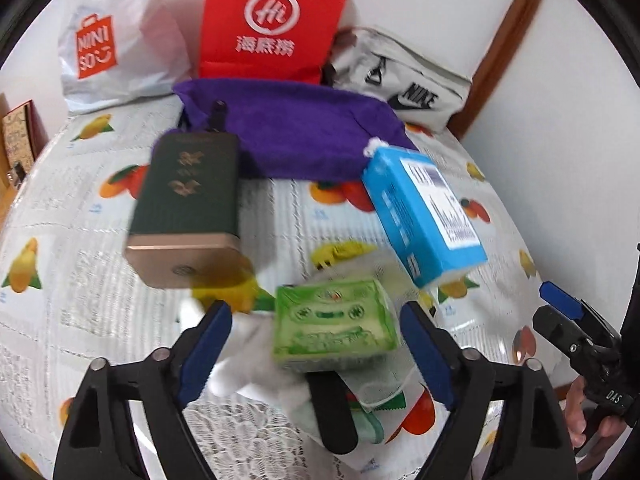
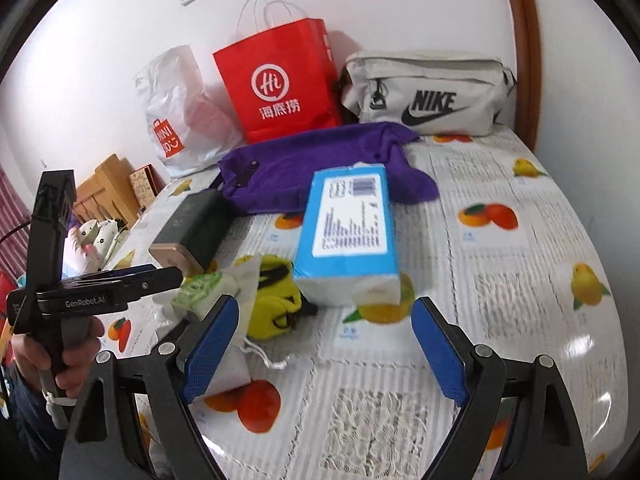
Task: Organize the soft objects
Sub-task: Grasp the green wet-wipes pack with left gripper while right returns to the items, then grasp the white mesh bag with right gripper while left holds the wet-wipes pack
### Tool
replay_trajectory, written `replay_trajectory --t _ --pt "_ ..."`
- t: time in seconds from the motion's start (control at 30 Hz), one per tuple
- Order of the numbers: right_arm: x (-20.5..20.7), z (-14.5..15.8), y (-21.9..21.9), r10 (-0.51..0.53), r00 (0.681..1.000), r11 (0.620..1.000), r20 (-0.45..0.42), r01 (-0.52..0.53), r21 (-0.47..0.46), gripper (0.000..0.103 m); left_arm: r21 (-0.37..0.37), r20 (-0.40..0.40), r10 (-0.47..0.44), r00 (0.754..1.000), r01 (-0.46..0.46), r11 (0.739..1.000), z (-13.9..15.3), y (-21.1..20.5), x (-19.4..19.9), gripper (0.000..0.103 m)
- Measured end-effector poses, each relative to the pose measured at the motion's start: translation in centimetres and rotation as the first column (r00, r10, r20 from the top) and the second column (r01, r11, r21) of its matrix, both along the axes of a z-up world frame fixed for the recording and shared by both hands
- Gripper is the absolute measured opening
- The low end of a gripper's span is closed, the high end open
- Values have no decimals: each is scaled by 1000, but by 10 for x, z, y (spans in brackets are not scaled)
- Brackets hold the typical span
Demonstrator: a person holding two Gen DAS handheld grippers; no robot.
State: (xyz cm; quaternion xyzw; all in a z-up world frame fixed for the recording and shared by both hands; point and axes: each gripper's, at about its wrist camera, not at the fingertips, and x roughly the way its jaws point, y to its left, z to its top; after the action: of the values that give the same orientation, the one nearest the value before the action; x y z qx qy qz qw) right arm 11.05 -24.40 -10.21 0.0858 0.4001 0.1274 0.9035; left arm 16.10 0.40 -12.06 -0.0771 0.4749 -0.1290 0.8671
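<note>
A green box (image 1: 336, 326) lies on a white mesh pouch (image 1: 380, 384) between the fingers of my open left gripper (image 1: 318, 344), not gripped. A yellow soft item (image 2: 276, 300) lies beside it. A blue tissue pack (image 1: 424, 212) (image 2: 348, 232) sits to the right. A dark green box with a gold end (image 1: 188, 204) (image 2: 192, 228) sits to the left. A purple cloth bag (image 1: 296, 132) (image 2: 320, 160) lies behind them. My right gripper (image 2: 324, 344) is open and empty above the tablecloth, in front of the tissue pack.
A red paper bag (image 2: 280, 84), a white Miniso plastic bag (image 2: 180, 120) and a grey Nike pouch (image 2: 424, 92) stand against the back wall. The fruit-print tablecloth (image 2: 500, 280) covers the table. Wooden furniture (image 2: 104, 192) is at the left.
</note>
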Motion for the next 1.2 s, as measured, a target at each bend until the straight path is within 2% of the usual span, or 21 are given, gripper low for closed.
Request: replay_trajectory --t 0.13,0.33,0.4,0.53,0.67,0.73,0.83,1.07,1.2 --pt "-4 -13 -1 -3 1000 1000 -28 3 -1 88 -7 -41 -29 999 29 1000 -14 -10 4 86" --pt "0 -26 5 13 999 1000 -53 -14 -3 88 43 -60 -32 998 35 998 -31 -20 15 86" --pt "1 -29 10 26 998 1000 -62 -26 -2 88 29 -47 -36 998 37 999 -32 -18 16 73" --pt "4 -30 22 51 996 998 -69 -53 -23 88 11 2 -30 1000 30 999 -19 -9 11 73" --pt "5 -28 34 77 995 997 -65 -79 -18 88 9 32 8 999 -8 1000 -5 10 5 73" --pt "5 -27 44 98 993 995 -62 -100 -25 88 56 44 49 998 -51 997 -2 24 0 73" --pt "5 -26 60 135 989 990 -54 -137 -28 88 89 46 107 993 -111 990 -2 43 -5 73" --pt "19 -31 97 201 978 977 -52 -204 -62 88 69 15 207 978 -207 976 -15 89 -13 73" --pt "35 -39 118 212 974 967 -79 -220 -127 88 65 -2 227 974 -227 972 -24 98 -14 73"
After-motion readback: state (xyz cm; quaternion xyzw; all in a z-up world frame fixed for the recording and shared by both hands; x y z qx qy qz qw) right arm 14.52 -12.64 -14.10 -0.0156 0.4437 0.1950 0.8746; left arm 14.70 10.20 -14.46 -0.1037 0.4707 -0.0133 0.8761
